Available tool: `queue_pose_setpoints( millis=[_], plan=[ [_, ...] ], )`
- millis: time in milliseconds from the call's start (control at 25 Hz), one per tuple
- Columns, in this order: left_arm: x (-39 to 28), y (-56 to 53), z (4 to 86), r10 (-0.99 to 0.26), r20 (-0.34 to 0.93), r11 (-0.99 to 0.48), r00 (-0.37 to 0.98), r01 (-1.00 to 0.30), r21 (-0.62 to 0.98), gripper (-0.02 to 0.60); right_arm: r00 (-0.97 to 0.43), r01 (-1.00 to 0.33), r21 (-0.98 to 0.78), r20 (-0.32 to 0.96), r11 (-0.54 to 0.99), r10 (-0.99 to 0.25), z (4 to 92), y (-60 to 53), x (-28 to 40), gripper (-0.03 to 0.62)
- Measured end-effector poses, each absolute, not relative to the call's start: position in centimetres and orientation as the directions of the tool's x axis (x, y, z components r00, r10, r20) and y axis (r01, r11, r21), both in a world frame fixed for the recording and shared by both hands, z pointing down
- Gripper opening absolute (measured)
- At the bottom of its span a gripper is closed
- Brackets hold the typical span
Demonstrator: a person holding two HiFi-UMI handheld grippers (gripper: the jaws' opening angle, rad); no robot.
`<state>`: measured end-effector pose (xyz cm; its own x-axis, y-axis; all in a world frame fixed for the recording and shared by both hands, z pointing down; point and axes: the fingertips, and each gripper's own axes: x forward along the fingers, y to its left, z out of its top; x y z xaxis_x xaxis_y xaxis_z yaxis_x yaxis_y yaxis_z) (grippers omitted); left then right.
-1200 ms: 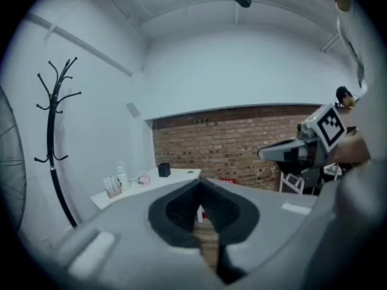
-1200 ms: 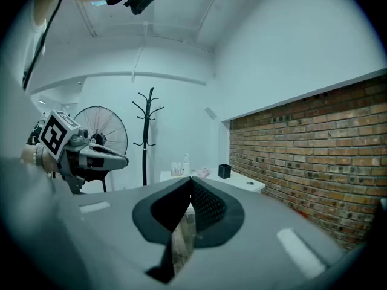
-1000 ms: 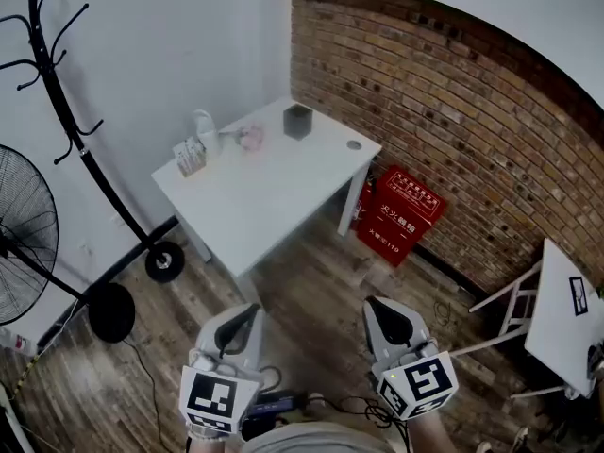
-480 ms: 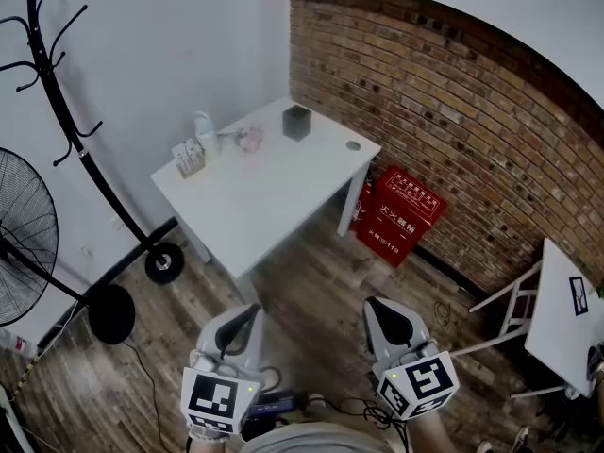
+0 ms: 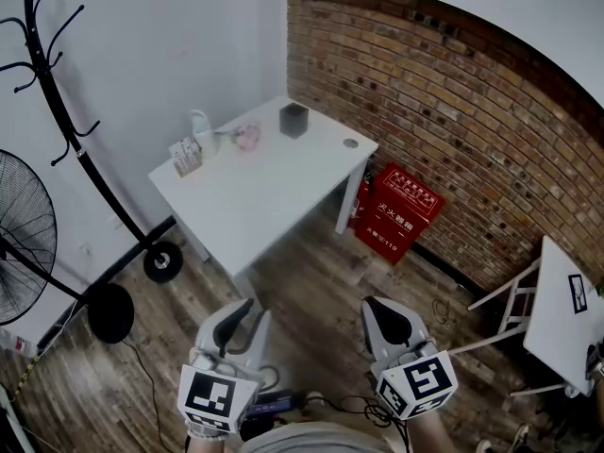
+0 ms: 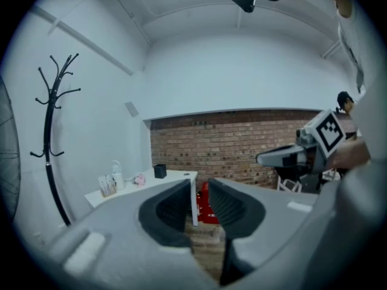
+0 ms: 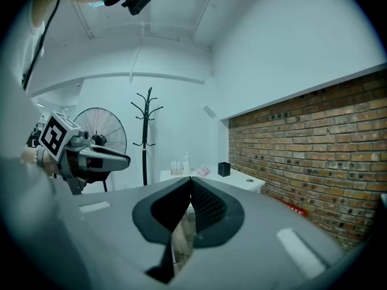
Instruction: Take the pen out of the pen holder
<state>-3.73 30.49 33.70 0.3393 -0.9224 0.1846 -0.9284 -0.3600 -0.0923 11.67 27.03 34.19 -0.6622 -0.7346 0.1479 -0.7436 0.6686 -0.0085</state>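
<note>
Left gripper [image 5: 255, 310] had just been opening its jaws!
They stood spread, nothing between them; right gripper [image 5: 382, 308] jaws were pressed together, empty, far from the pen holder [image 5: 293, 119].

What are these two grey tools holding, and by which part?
Nothing. The left tool has just been opening, with nothing between its jaws; the right tool is shut, empty. The black square pen holder stands apart on the white table.

White table [image 5: 255, 201] carries black pen holder [image 5: 293, 119], bottle [image 5: 201, 132], pink object [image 5: 247, 138], disc [image 5: 351, 143].
</note>
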Motion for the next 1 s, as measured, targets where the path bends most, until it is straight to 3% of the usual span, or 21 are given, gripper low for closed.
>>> queue_pose_setpoints(
  millis=[1000],
  plan=[
    [1.2, 30.9, 32.4, -0.948, 0.138, -0.303, 0.286, -0.945, -0.123, 0.083, -0.681, -0.728, -0.011, 0.129, 0.686, -0.721, 35.4, 27.5, 16.8, 0.003]
  ],
)
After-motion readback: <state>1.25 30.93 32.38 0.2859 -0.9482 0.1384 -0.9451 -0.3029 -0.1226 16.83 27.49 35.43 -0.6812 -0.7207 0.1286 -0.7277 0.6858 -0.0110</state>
